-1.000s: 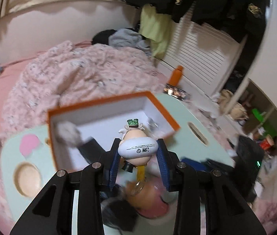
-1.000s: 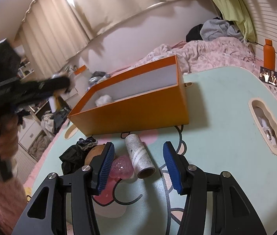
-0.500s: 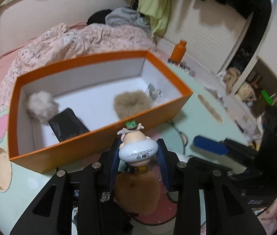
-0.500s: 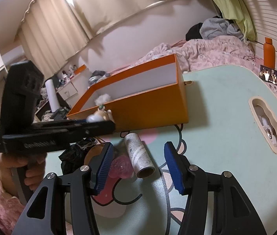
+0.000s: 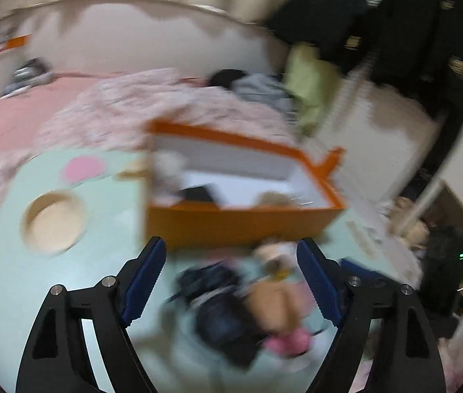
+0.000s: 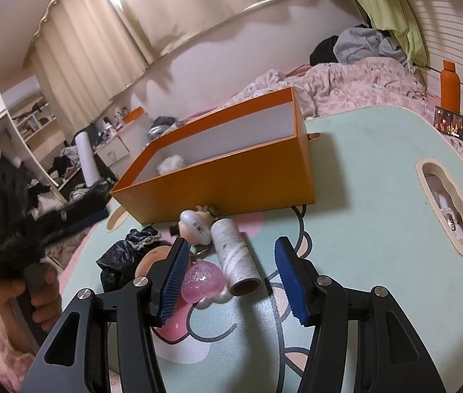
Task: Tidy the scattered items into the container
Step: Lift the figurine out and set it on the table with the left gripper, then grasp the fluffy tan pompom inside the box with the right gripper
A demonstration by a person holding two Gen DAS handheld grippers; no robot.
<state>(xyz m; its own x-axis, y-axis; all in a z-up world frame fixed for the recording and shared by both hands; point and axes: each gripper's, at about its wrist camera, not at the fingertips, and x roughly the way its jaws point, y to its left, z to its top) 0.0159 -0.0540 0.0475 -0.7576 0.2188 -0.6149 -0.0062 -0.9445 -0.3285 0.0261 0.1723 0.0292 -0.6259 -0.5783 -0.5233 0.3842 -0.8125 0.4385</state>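
Observation:
The orange box (image 6: 231,180) stands on the mint table (image 6: 368,170) with a white fluffy ball (image 6: 170,163) inside. A white figurine (image 6: 195,226) lies on the table against the box's near outer wall. In the blurred left wrist view my left gripper (image 5: 231,249) hangs before the box (image 5: 241,222); its jaws are opening, with nothing between them. My right gripper (image 6: 231,245) is open above a paper roll (image 6: 236,258) and a pink heart charm (image 6: 202,280), touching neither. A black cloth (image 6: 123,258) and a brown puff (image 6: 152,257) lie to their left.
The table has a round recess (image 5: 54,219) at the left and a long slot (image 6: 449,206) at the right. An orange bottle (image 6: 450,88) and a phone (image 6: 455,124) stand at the far right edge. A bed with a pink blanket (image 6: 346,82) lies behind.
My left gripper let go of the figurine, which now lies on the table outside the box. That gripper dropped lower and swung sideways. The right gripper has kept still.

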